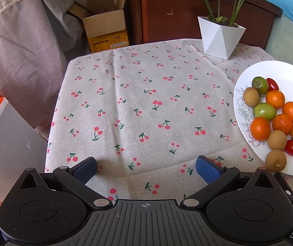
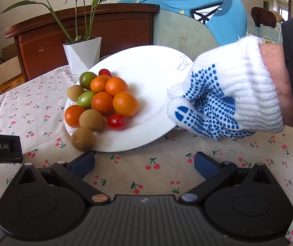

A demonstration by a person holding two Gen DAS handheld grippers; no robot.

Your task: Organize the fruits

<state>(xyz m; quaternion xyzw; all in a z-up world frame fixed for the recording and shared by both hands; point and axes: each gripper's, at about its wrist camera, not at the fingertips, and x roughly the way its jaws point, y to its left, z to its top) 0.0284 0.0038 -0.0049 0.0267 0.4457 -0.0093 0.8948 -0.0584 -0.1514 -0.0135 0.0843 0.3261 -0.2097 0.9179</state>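
A white plate (image 2: 146, 65) heaped with small fruit is being seen on the cherry-print tablecloth (image 1: 146, 94), with its long axis running from the near left toward the far right in the right wrist view. The fruit is being bunched on the plate's left half: orange citrus (image 2: 124, 104), green fruits (image 2: 86, 99), brown round fruits (image 2: 91, 120) and red cherry tomatoes (image 2: 116, 121). One brown fruit (image 2: 83, 139) is being shown at the plate's near-left rim, just ahead of the left finger of the right gripper (image 2: 144, 162), whose jaws are being held wide apart with nothing between them.

A gloved hand (image 2: 224, 100), in a white knit glove with blue dots, is being shown only in the right wrist view, touching the plate's right edge; whether the plate is being gripped or merely touched cannot be told. The left gripper's casing (image 2: 1, 148) is being caught at that view's left edge.

In the left wrist view the plate (image 1: 290, 75) is being seen far to the right, cut by the frame, with the same fruit pile (image 1: 275, 114) on its near side, and bare cloth is being faced by the left gripper (image 1: 146, 169), whose fingers are likewise being kept spread and empty. A white faceted planter (image 1: 220, 39) is being seen behind the plate, and a cardboard box (image 1: 105, 26) beyond the table's far left.
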